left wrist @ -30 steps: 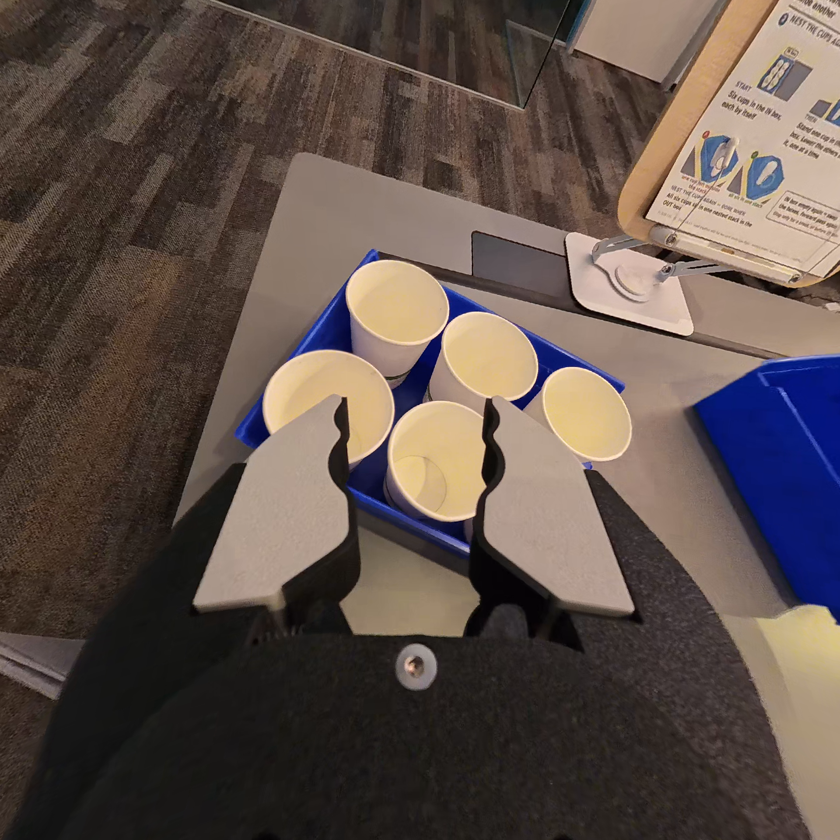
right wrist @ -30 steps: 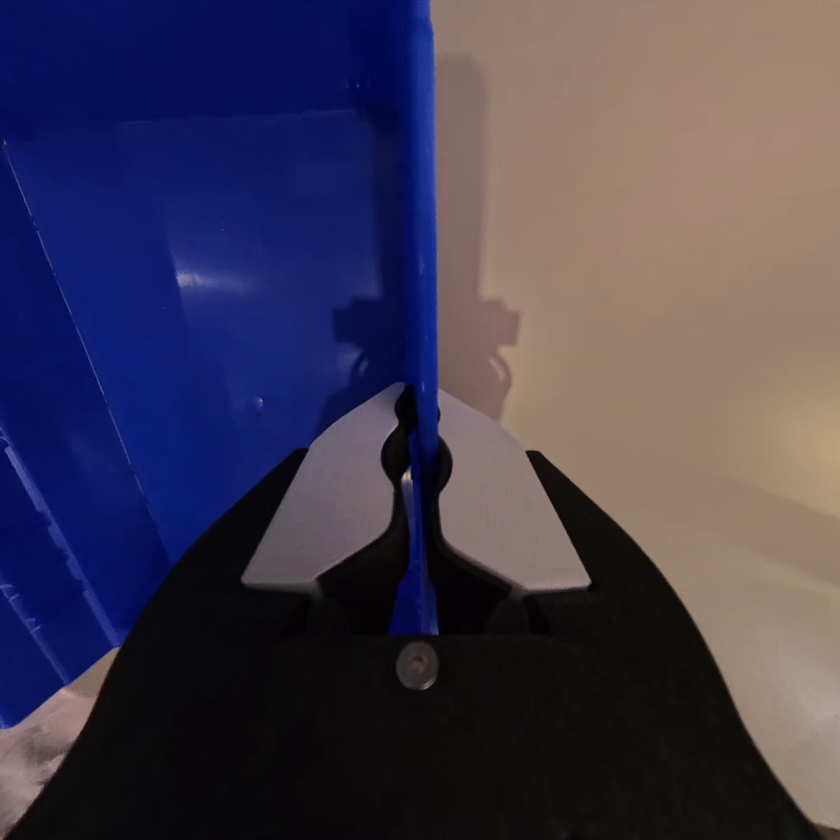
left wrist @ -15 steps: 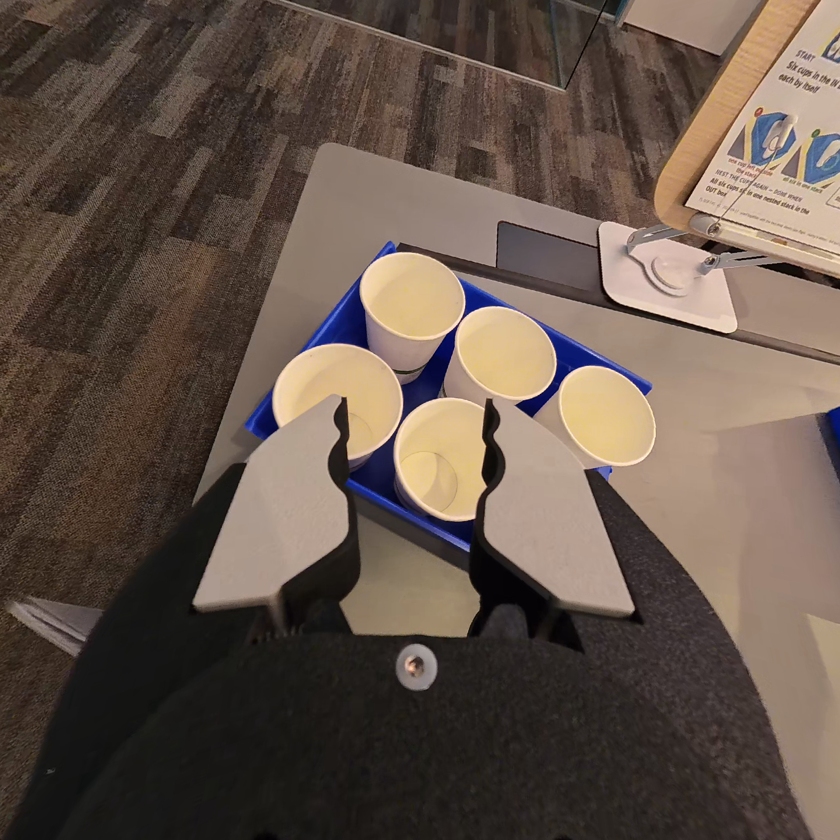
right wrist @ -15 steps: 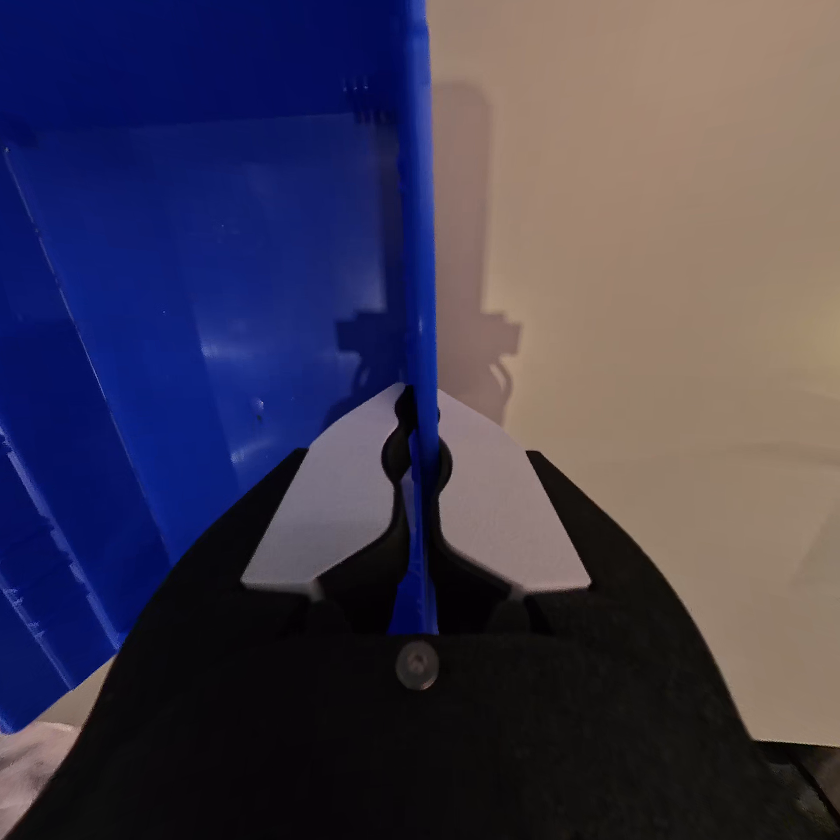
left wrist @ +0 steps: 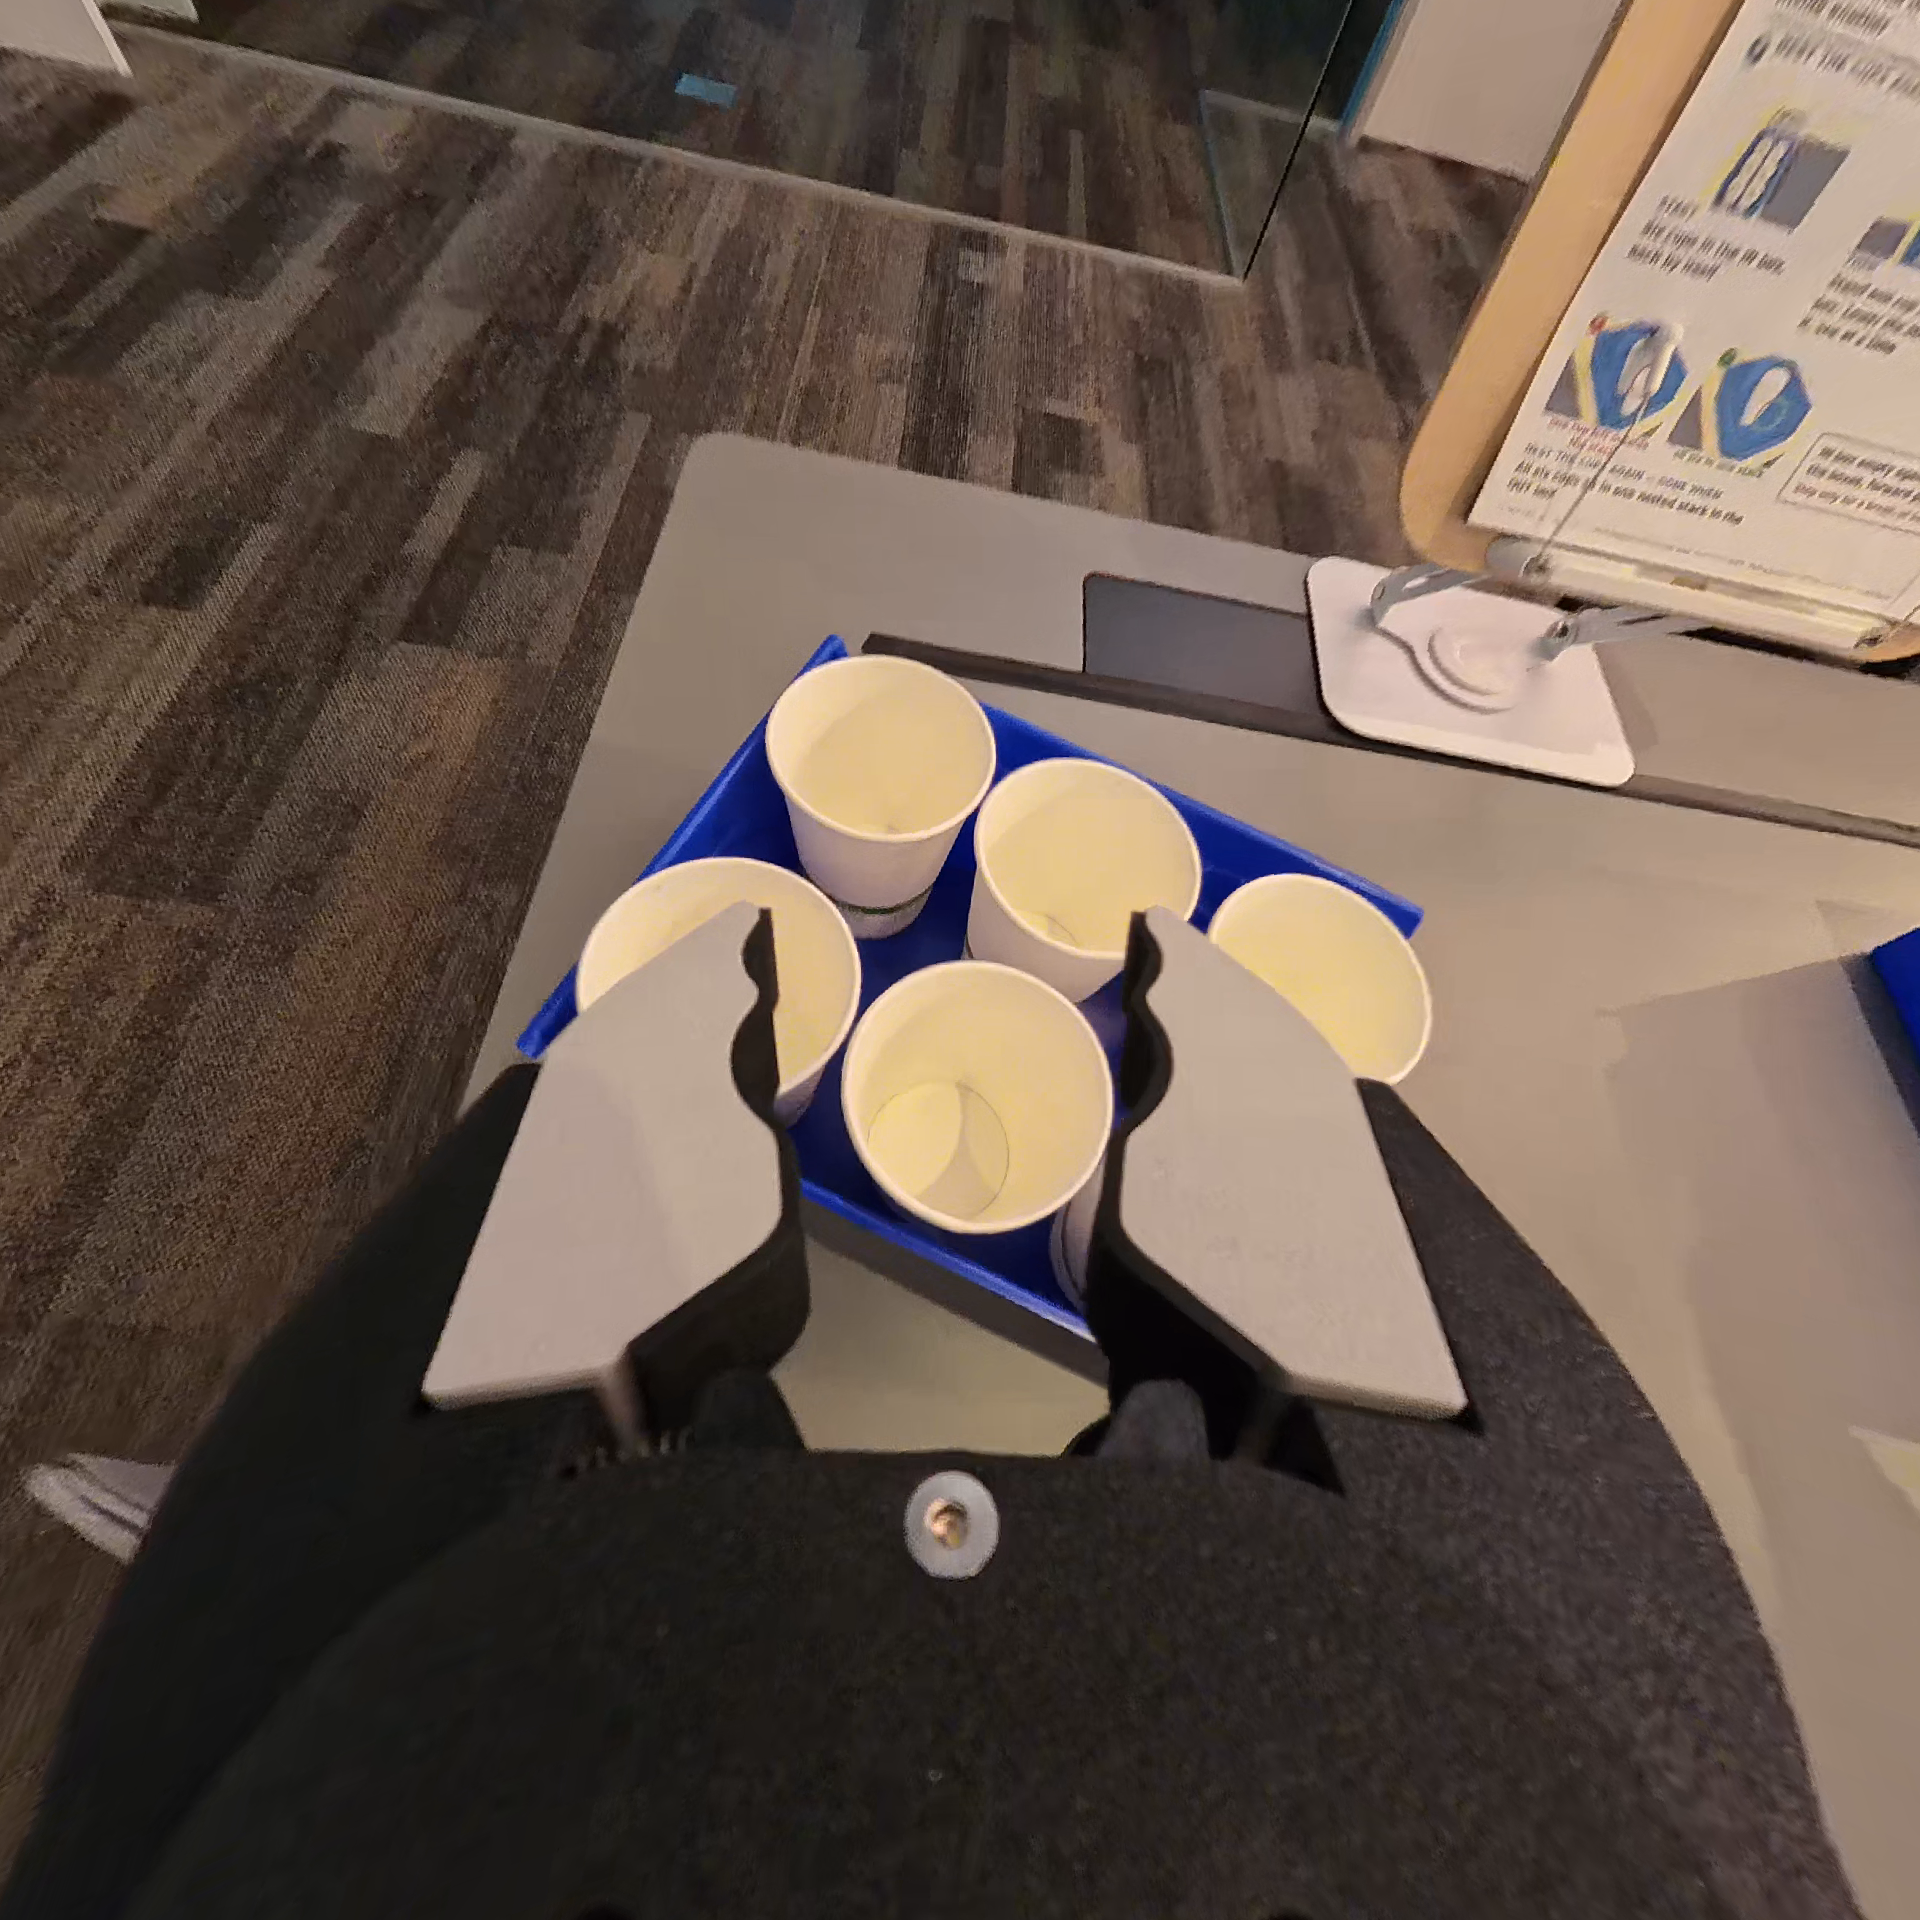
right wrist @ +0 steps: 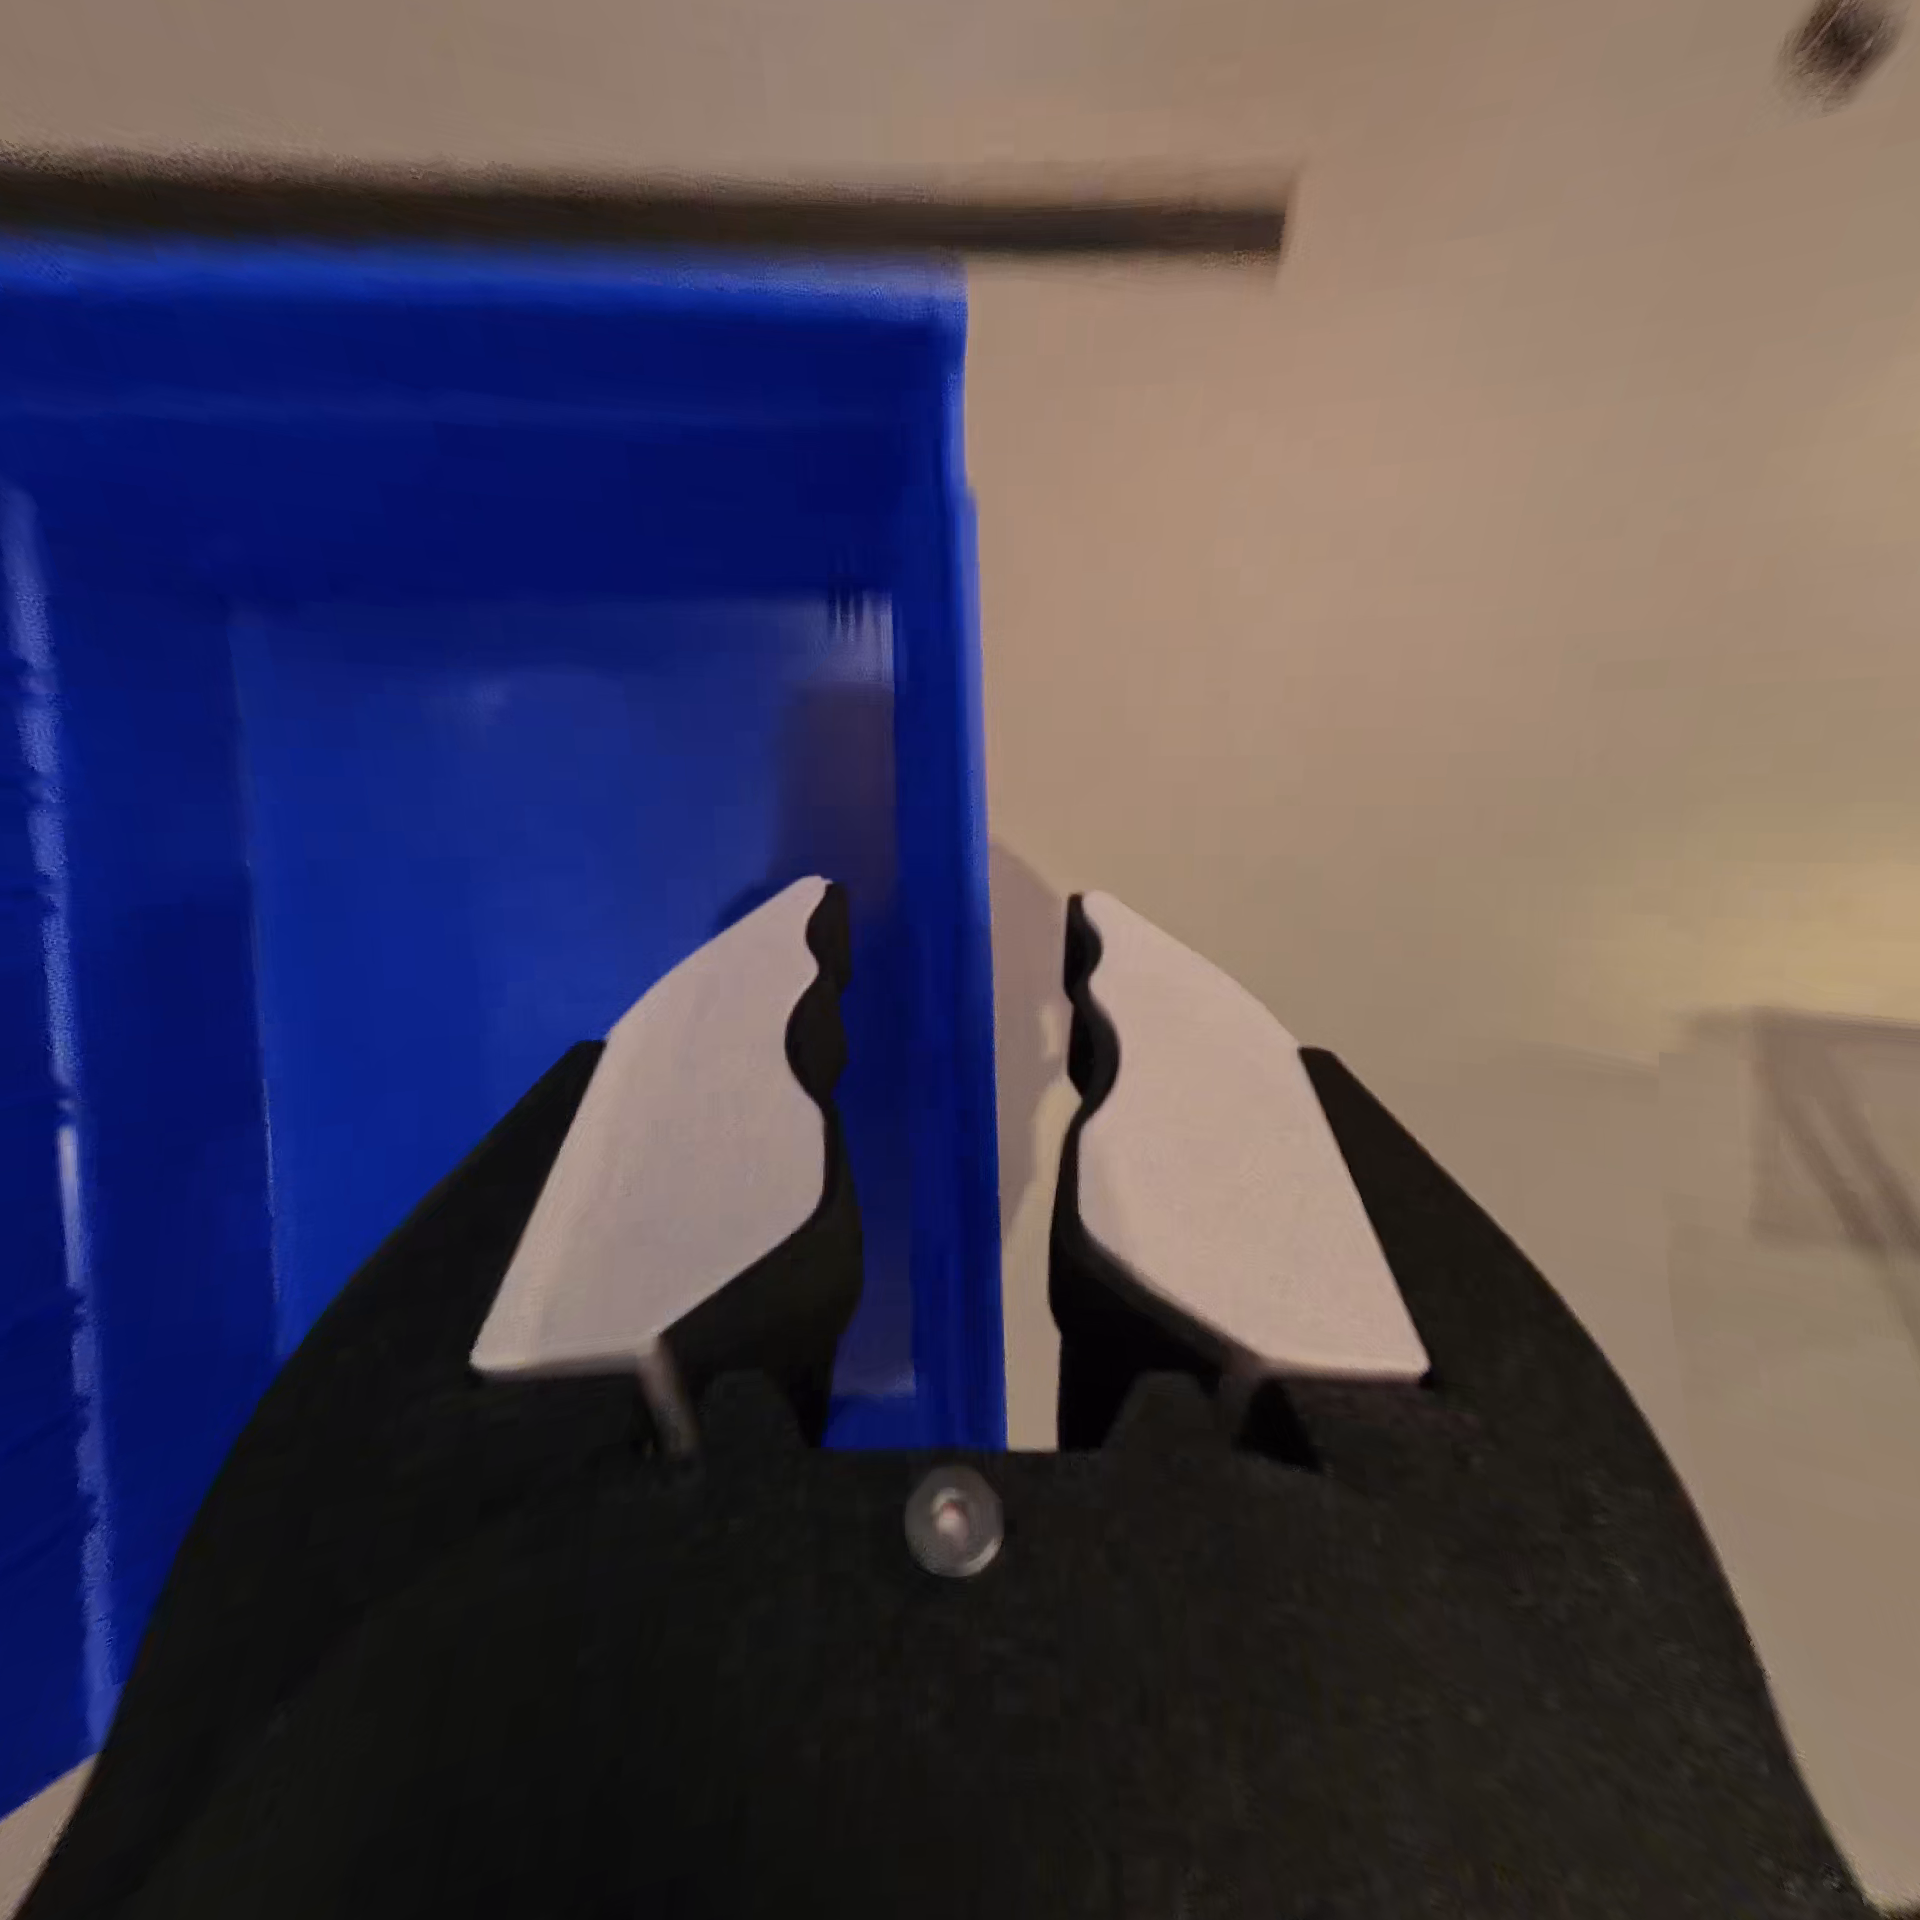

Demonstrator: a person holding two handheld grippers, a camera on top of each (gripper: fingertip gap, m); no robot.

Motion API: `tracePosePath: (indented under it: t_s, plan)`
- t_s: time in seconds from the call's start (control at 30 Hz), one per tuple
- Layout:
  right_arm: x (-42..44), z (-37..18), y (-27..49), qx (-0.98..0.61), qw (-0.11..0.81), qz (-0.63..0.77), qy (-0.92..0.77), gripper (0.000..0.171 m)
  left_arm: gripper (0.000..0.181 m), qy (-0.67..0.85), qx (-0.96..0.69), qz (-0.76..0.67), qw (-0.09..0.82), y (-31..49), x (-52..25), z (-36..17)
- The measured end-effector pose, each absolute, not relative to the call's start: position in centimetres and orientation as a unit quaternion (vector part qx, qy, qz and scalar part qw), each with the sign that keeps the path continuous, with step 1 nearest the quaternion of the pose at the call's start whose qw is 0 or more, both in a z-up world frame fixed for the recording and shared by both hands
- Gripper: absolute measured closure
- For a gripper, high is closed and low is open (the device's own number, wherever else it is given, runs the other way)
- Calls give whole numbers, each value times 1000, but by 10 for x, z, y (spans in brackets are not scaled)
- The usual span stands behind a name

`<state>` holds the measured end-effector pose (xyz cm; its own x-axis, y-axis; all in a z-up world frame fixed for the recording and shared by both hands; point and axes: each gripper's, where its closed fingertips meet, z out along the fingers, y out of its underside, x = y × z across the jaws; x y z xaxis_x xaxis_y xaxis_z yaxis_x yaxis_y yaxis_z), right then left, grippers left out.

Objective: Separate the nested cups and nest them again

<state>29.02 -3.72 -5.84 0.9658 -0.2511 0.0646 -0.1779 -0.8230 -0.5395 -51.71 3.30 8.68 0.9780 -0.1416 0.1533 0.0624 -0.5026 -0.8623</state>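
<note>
Several white paper cups stand upright and apart in a blue bin (left wrist: 940,1262) near the table's left edge. My left gripper (left wrist: 948,925) hovers above them, open and empty. The nearest cup (left wrist: 977,1096) shows between its fingers but lower down, untouched. The fingers partly hide the cup on the left (left wrist: 675,925) and the one on the right (left wrist: 1320,966). My right gripper (right wrist: 951,894) is open astride the right wall (right wrist: 951,623) of a second, empty blue bin (right wrist: 520,883). There is a gap between the wall and each pad.
A sheet on a wooden board (left wrist: 1714,312) stands at the back right on a white base (left wrist: 1465,675). A dark strip (left wrist: 1195,644) crosses the grey table behind the cups. The second bin's corner (left wrist: 1901,966) shows at the right. Carpet floor (left wrist: 312,623) lies left of the table.
My right gripper was shut on the empty bin's wall and has opened, letting it go, and has drawn back. My left gripper has opened a little wider above the cups.
</note>
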Motion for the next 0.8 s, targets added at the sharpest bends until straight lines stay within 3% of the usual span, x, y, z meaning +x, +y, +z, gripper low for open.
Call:
tracePosePath:
  t_s: [0.17, 0.27, 0.5, 0.63, 0.8]
  plan:
    - [253, 56, -23, -838, 529, -132, 30, 129, 105, -23, -837, -50, 545, 14, -531, 103]
    - [223, 101, -20, -774, 621, -123, -7, 124, 105, -48, -843, -35, 534, -8, -531, 79]
    - [191, 104, -1, -775, 613, -108, -109, 124, 112, -66, -904, -119, 404, -30, -498, -24]
    - [184, 95, 5, -773, 617, -71, -129, 124, 126, -101, -904, -144, 389, -34, -495, -30]
    - [181, 88, 1, -770, 624, -27, -133, 125, 127, -126, -924, -160, 324, -38, -492, -39]
